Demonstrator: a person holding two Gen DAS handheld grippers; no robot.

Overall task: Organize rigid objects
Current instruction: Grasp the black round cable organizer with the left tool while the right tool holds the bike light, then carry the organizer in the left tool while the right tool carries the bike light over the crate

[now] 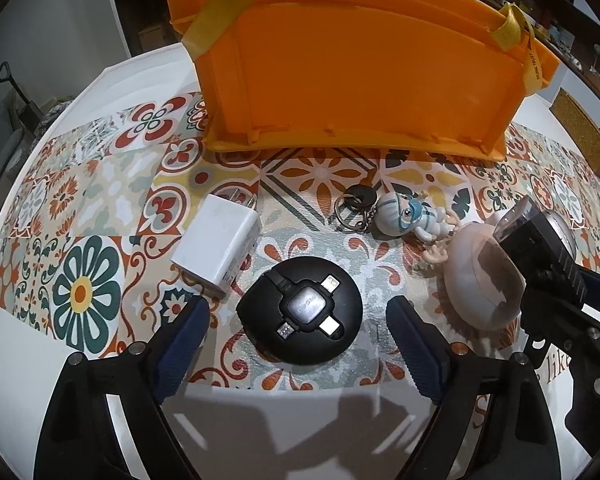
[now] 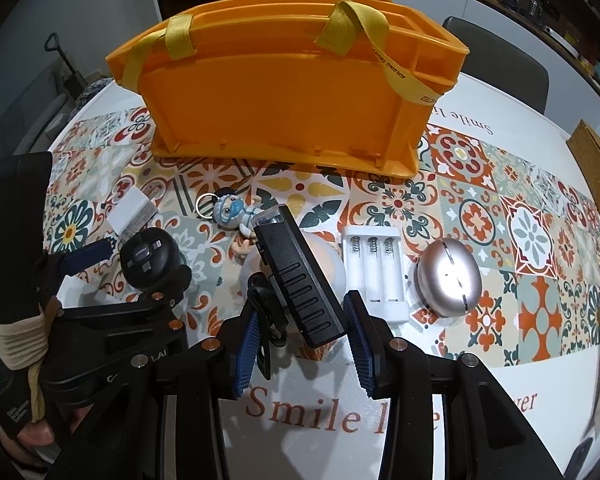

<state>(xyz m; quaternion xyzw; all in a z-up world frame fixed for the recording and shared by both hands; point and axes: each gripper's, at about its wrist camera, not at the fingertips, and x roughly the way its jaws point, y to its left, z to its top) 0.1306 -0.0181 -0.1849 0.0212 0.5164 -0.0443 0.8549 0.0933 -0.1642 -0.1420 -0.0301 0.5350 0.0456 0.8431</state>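
Puck-shaped black cable hub (image 1: 298, 312) lies flat on the desk (image 1: 28, 360), right between the fingers of our left tool (image 1: 298, 332); pads stand clear on both sides, so nothing gripped yet. We read this as lining up to clamp it across its round body. Our right tool (image 2: 302, 328) is clenched on a black ribbed box (image 2: 300, 284), held tilted above the desk, probably waiting for its drop into the orange tote (image 2: 284, 92) that stands behind everything, open top, yellow straps. White charger plug (image 1: 218, 246) lies just beside the hub's left, astronaut keychain (image 1: 404, 220) further back. White battery holder (image 2: 376, 272) and silver dome (image 2: 448, 282) sit to the right, near each other, untouched. A pale round thing under the box is partly hidden; we cannot tell what.
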